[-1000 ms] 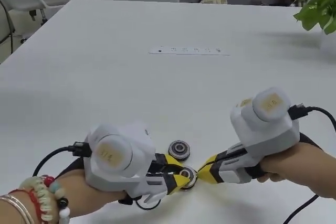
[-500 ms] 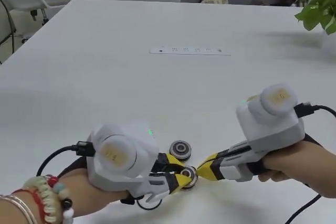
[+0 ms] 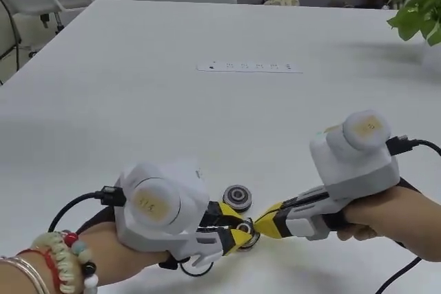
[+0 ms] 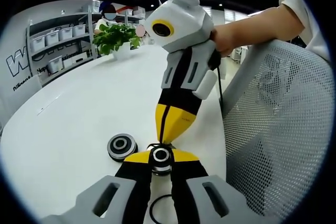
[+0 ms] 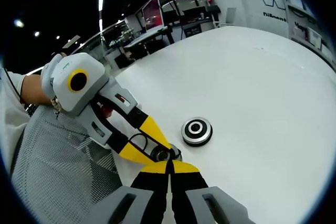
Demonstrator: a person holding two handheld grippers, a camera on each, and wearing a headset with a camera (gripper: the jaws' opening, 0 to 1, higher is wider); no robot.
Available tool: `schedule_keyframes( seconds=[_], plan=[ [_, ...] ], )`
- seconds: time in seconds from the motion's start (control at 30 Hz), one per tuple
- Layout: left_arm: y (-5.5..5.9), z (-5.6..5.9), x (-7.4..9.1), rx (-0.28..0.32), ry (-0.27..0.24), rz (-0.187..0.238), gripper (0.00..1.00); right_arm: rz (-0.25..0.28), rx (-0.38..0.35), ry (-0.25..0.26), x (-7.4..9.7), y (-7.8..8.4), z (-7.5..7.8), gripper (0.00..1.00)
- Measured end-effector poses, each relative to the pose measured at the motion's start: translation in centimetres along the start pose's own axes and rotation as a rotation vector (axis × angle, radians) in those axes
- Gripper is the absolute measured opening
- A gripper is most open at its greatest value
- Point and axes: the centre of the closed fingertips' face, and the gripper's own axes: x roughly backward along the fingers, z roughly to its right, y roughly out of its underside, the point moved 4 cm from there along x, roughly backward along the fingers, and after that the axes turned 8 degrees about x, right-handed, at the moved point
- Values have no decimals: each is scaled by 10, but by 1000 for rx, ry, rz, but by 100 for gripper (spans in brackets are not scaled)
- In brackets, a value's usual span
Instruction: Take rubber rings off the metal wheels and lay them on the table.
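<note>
R gripper (image 3: 258,226) rear swung right & up a bit since 1 s ago; tip now tighter against wheel (image 3: 246,229).

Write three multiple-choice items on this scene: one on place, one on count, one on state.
1. The loose metal wheel lies: A) on the table; B) on the power strip; C) in a gripper.
2. Metal wheels in view: A) one; B) two; C) four.
3. The left gripper is: A) open; B) shut on a wheel; C) laid down.
1A, it sits on bare tabletop; 2B, one loose, one held wheel; 3B, its yellow jaws clamp the held wheel.
</note>
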Motion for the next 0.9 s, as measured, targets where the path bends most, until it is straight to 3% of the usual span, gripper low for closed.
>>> schedule_keyframes(
  seconds=[0.23, 0.3, 0.33, 0.37, 0.5, 0.7, 0.9],
  plan=[
    [0, 0, 0, 3, -2, 1, 8, 20, 20, -26, -2, -3, -4, 0],
    [0, 0, 0, 3, -2, 1, 8, 78, -12, -111, -2, -12, -16, 0],
    [0, 0, 0, 3, -3, 0, 8, 42, 25, -49, -3, -10, -9, 0],
    [0, 0, 0, 4, -3, 1, 8, 22, 71, -22, -4, -8, -6, 0],
    [0, 0, 0, 7, -2, 3, 8, 32, 39, -41, -4, -7, -8, 0],
    [1, 0, 0, 25, -4, 19, 8, 20, 17, -25, -4, -5, -4, 0],
    [-1, -1, -1, 40, -4, 3, 8, 26, -11, -10, 0, -5, 0, 0]
  ],
)
